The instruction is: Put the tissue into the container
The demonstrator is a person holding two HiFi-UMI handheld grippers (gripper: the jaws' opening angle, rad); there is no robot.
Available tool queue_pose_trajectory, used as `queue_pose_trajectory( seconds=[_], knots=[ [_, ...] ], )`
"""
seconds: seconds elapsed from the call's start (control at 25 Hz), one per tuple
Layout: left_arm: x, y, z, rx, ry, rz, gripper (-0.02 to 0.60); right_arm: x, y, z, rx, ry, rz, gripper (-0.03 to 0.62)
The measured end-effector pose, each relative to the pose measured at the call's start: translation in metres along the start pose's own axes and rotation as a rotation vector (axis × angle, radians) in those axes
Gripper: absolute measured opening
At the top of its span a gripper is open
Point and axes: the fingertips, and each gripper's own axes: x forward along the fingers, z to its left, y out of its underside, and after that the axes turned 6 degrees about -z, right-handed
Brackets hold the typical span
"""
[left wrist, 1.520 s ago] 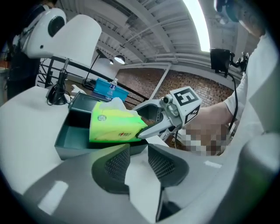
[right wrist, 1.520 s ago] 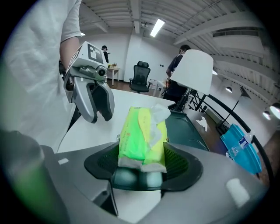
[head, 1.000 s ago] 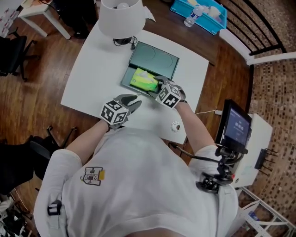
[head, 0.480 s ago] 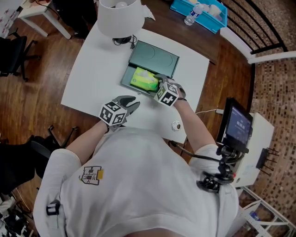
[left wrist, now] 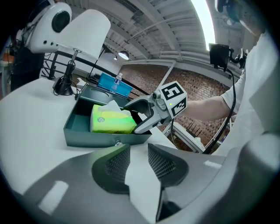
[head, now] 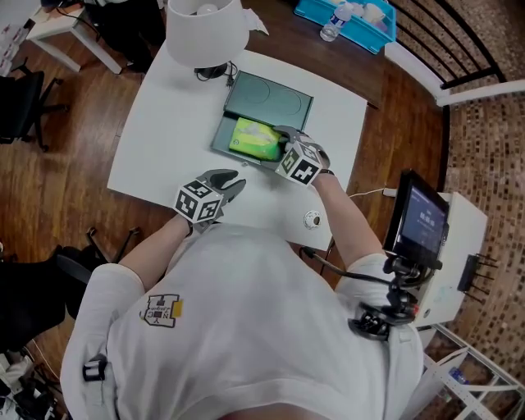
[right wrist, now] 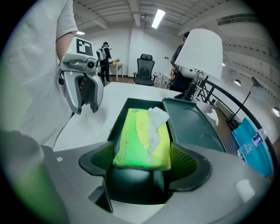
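A yellow-green tissue pack (head: 256,138) (right wrist: 142,140) lies in the dark green container (head: 220,141), with a white tissue sticking out of its top. The container's lid (head: 275,100) lies open flat behind it. My right gripper (head: 282,141) (right wrist: 142,159) reaches over the container's near wall, and its jaws are opening on either side of the pack's near end. The pads stand just off the pack's sides. My left gripper (head: 234,180) (left wrist: 139,162) hovers over the white table (head: 156,139) in front of the container, its jaws a narrow gap apart with nothing between them.
A white lamp (head: 205,29) stands on the table behind the container. A small round object (head: 311,220) lies near the table's front edge. A blue bin with a bottle (head: 353,20) sits beyond the table. A screen on a stand (head: 418,221) is at my right.
The tissue pack stays in the container. My right gripper has barely shifted at the pack's near end. The left gripper has not moved.
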Motion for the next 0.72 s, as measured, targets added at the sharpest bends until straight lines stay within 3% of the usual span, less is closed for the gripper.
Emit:
queue_pose_trajectory(
  seconds=[0.32,0.52,0.72],
  knots=[
    [-0.005,-0.006,0.000,0.005,0.012,-0.023,0.107,-0.024,-0.021,-0.003,0.052,0.070,-0.087,0.411],
    [-0.029,-0.036,0.008,-0.010,-0.001,-0.123,0.107,-0.067,-0.045,-0.010,0.133,0.199,-0.217,0.397],
    [-0.054,-0.059,0.012,0.030,-0.007,-0.177,0.107,-0.112,-0.058,0.000,0.218,0.320,-0.329,0.370]
  ],
)
